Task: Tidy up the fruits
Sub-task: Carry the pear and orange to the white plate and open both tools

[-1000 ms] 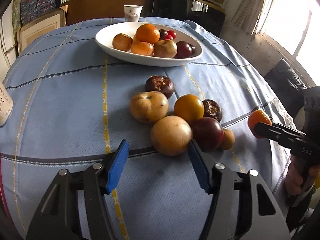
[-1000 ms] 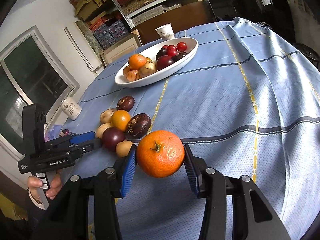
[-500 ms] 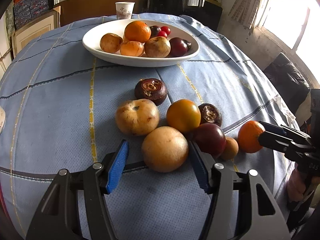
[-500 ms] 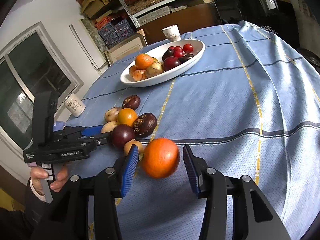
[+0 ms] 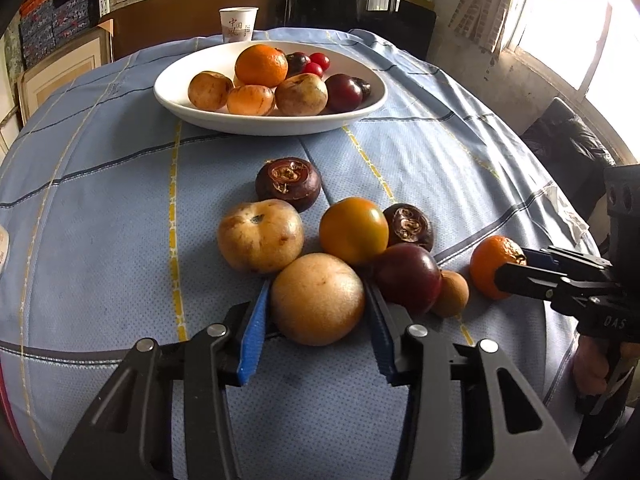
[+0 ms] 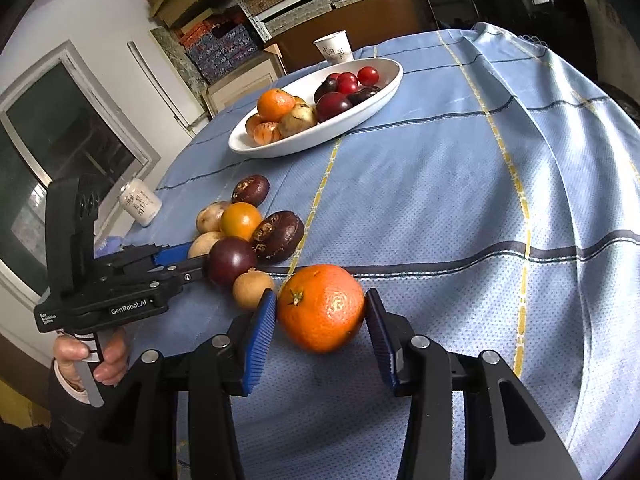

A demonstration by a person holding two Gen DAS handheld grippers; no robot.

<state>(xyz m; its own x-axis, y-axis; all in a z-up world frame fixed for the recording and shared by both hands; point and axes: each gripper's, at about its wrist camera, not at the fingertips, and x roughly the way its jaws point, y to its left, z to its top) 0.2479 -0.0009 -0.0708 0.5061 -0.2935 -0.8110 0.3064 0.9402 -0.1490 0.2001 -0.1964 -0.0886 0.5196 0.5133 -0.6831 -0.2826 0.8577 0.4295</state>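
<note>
My left gripper (image 5: 316, 286) has its blue pads against both sides of a round tan fruit (image 5: 318, 300) on the blue tablecloth, and its jaws are closing on it. That fruit is the nearest of a cluster: a speckled tan fruit (image 5: 260, 236), a yellow-orange one (image 5: 354, 230), two dark brown ones (image 5: 288, 182), a dark red plum (image 5: 406, 278) and a small tan one (image 5: 452, 294). My right gripper (image 6: 321, 296) is shut on an orange (image 6: 322, 308), low over the cloth just right of the cluster. A white oval bowl (image 5: 192, 64) with several fruits stands behind.
A paper cup (image 5: 238, 22) stands behind the bowl near the table's far edge. A white jar (image 6: 140, 204) sits at the table's left edge. A person's hand holds each gripper's handle. Shelves and boxes line the wall beyond the table.
My left gripper moved forward around the round tan fruit and its jaws narrowed onto it. The orange turned between the right gripper's pads; its stem now faces left.
</note>
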